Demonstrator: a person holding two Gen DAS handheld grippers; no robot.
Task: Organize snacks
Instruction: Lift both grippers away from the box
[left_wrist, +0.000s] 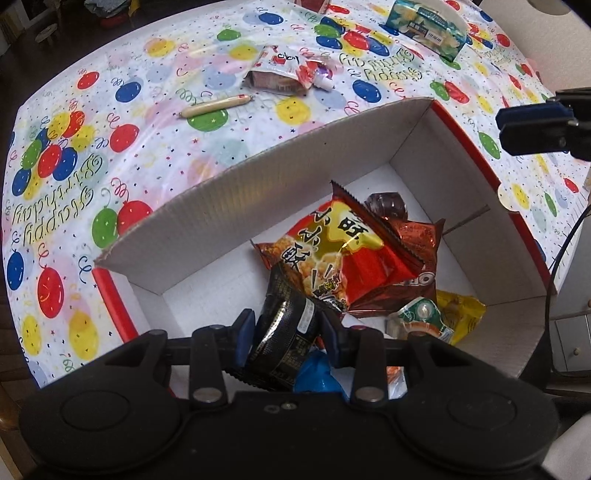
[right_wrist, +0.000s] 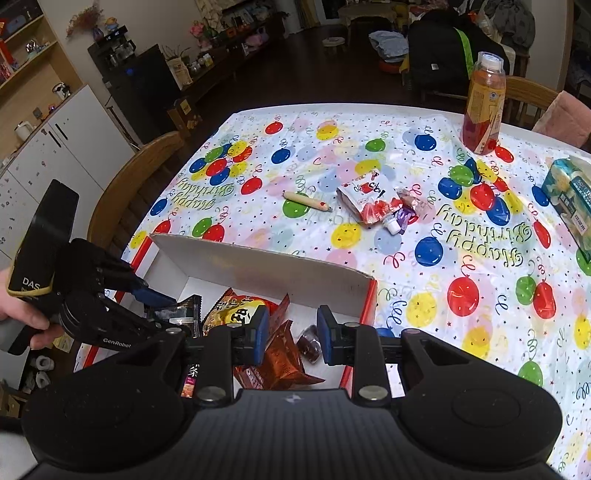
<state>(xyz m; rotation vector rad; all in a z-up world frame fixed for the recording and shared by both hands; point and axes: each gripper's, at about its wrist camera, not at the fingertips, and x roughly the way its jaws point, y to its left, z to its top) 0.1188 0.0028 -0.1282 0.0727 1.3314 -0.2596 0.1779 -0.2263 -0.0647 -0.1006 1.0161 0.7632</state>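
My left gripper (left_wrist: 288, 325) is shut on a black snack packet (left_wrist: 284, 332) with gold print, held low over the near end of the white cardboard box (left_wrist: 258, 162). Inside the box lie a red and gold snack bag (left_wrist: 343, 251), a brown wrapper (left_wrist: 413, 240) and a yellow packet (left_wrist: 461, 306). My right gripper (right_wrist: 291, 328) hangs open above the box (right_wrist: 258, 266) with nothing between its fingers. On the tablecloth beyond lie a sausage stick (right_wrist: 306, 201) and a red and white pouch (right_wrist: 369, 199).
A juice bottle (right_wrist: 484, 107) stands at the far right of the table, and a tissue pack (right_wrist: 569, 195) lies at the right edge. A wooden chair (right_wrist: 129, 192) sits at the left side. A person's hand (right_wrist: 22, 314) holds the left gripper (right_wrist: 162, 310).
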